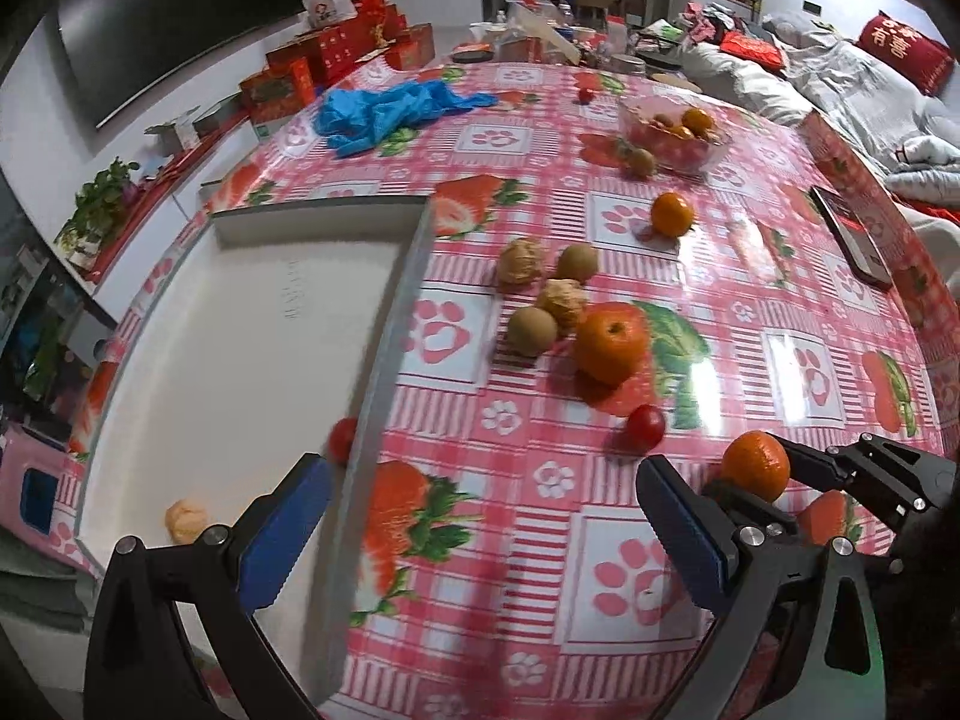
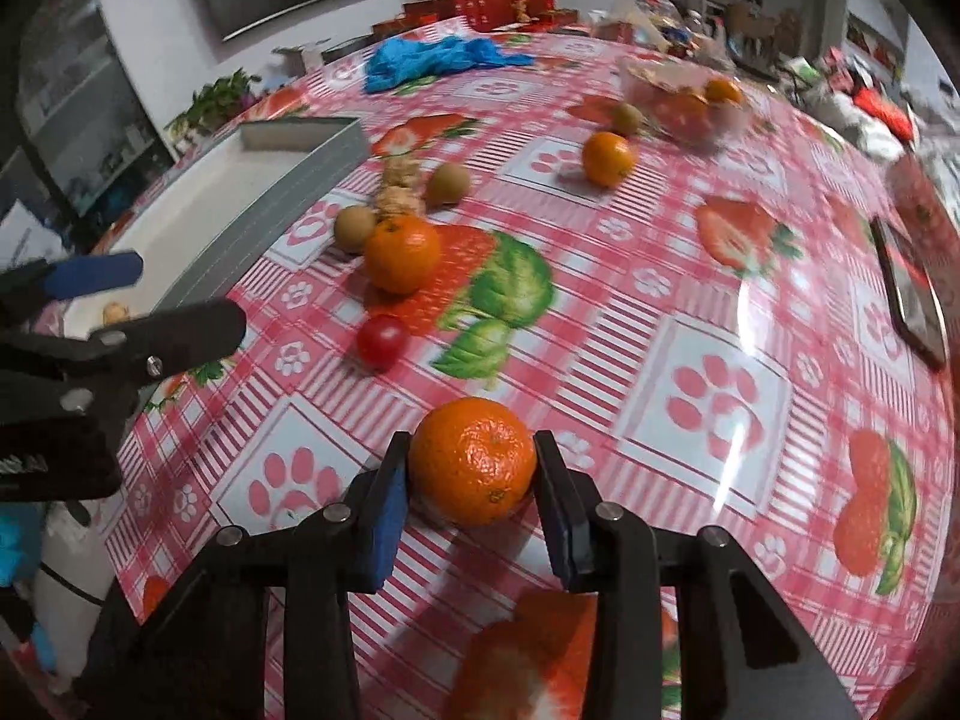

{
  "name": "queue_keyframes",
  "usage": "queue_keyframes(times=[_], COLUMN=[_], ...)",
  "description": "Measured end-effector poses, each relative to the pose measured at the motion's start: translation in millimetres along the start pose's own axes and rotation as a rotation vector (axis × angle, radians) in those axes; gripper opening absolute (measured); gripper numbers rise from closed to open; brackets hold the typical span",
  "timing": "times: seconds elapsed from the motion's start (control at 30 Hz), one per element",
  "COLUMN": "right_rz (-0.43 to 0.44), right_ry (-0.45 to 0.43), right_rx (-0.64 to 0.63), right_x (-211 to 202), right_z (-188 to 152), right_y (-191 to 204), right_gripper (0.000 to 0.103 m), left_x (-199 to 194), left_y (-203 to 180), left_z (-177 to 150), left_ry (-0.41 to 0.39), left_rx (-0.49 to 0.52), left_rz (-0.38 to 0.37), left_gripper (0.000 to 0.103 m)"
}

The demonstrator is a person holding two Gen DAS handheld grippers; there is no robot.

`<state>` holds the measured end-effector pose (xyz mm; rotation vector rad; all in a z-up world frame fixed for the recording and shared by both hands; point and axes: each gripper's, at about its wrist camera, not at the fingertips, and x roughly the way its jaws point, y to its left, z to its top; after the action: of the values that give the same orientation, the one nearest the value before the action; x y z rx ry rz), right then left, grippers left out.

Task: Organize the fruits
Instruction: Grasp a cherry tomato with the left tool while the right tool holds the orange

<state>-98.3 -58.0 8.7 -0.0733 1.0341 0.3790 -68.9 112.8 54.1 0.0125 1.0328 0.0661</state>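
Note:
My right gripper is shut on a mandarin just above the tablecloth; it also shows in the left wrist view. My left gripper is open and empty, straddling the right rim of a white tray. In the tray lie a peeled fruit and a cherry tomato. Loose on the cloth are a big orange, two kiwis, two walnuts, a cherry tomato and a small mandarin.
A clear bowl with fruit stands at the far side, a kiwi beside it. Blue gloves lie at the back. A phone lies near the right edge. Red boxes line the far left.

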Motion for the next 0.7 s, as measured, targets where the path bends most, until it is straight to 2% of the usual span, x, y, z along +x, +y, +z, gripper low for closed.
queue_keyframes(times=[0.2, 0.47, 0.5, 0.53, 0.63, 0.67, 0.7], right_rz=[0.001, -0.012, -0.014, -0.014, -0.013, -0.011, -0.010], right_ry=[0.006, 0.005, 0.004, 0.003, 0.003, 0.003, 0.002], right_rx=[0.065, 0.099, 0.104, 0.109, 0.123, 0.128, 0.131], right_x=[-10, -20, -21, -22, -23, -23, -23], right_z=[-7, -14, -15, -15, -15, -15, -15], right_y=[-24, -41, -43, -45, -48, -49, -49], right_gripper=[0.043, 0.043, 0.043, 0.043, 0.043, 0.043, 0.043], left_x=[16, 32, 33, 35, 49, 48, 49], left_y=[-32, -61, -62, -63, -60, -57, -57], left_z=[1, 1, 1, 1, 1, 1, 2], left_ry=[0.027, 0.041, 0.043, 0.049, 0.116, 0.103, 0.101], left_rx=[0.040, 0.076, 0.074, 0.072, 0.034, 0.019, 0.014], left_rz=[-0.040, -0.053, -0.053, -0.053, -0.080, -0.087, -0.085], left_gripper=[0.102, 0.101, 0.096, 0.084, 0.072, 0.071, 0.065])
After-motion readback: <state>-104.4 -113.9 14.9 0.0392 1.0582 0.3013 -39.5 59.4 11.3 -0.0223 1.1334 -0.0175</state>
